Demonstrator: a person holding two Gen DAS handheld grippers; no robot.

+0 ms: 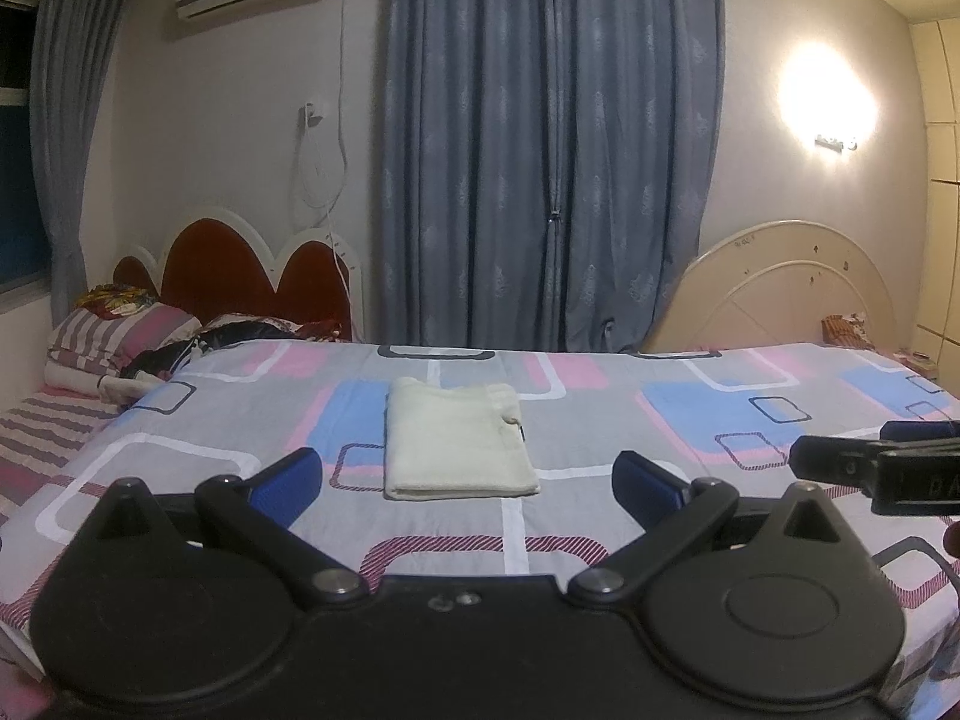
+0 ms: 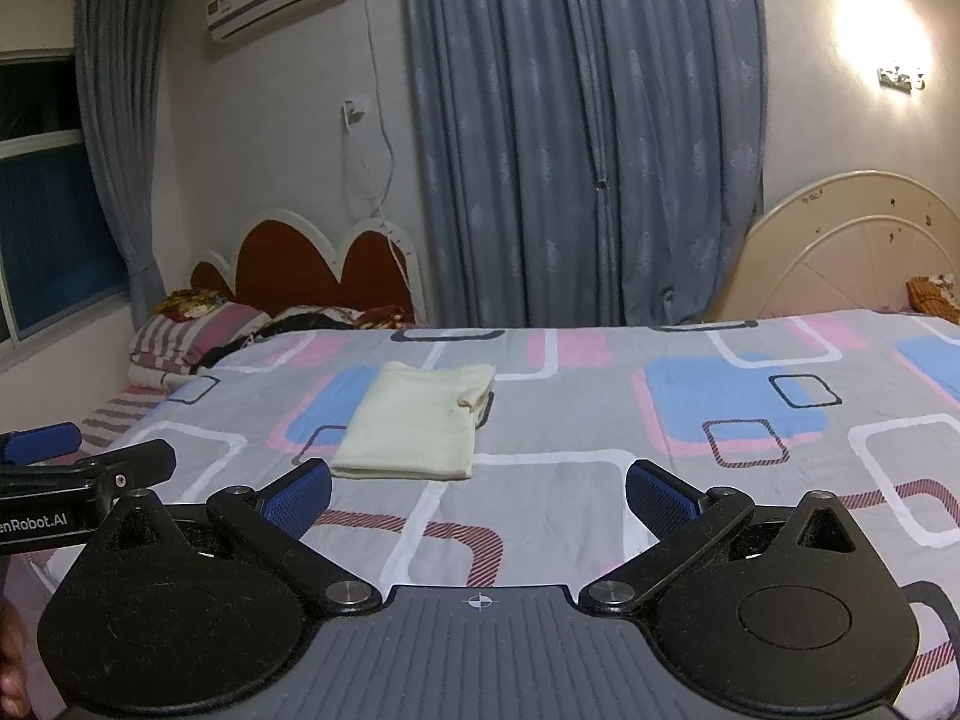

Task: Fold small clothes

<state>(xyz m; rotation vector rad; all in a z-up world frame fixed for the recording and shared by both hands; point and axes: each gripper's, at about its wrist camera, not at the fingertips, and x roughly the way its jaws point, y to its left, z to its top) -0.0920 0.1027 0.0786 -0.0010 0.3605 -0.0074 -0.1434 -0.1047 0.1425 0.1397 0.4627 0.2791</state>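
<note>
Status: the cloth [image 1: 459,441] is lying on the bed [image 1: 600,420] as a neat cream rectangle, several layers thick going by the stacked edge at its near side, with a rolled hem or cuff showing at the far right corner. It reads as already folded; I can't tell what kind of garment it is. It sits flat, edges roughly square, on the grey sheet where a blue patch meets a white outline, roughly mid-bed and left of centre in the right wrist view [image 2: 420,420]. Left gripper [image 1: 468,480] is spread wide, blue pads [image 1: 288,480] apart with nothing between them, hanging above the near edge of the bed, short of the cloth and not touching it. Right gripper [image 2: 480,495] is the same: jaws wide apart, empty, clear of the cloth, which is ahead and to its left. Each gripper shows up in the other's camera at the frame edge, side by side, both held back from the work. No other loose small garment is visible on the patterned sheet. There is a pile of bedding [image 1: 114,336] and pillows by the red headboard [image 1: 240,270] on the neighbouring bed, but nothing there reads as part of the job. My read: this item is done, fold complete and released. What's left, if anything, is a tidy-up of that loose right corner or fetching a next piece, and none is in view.
</note>
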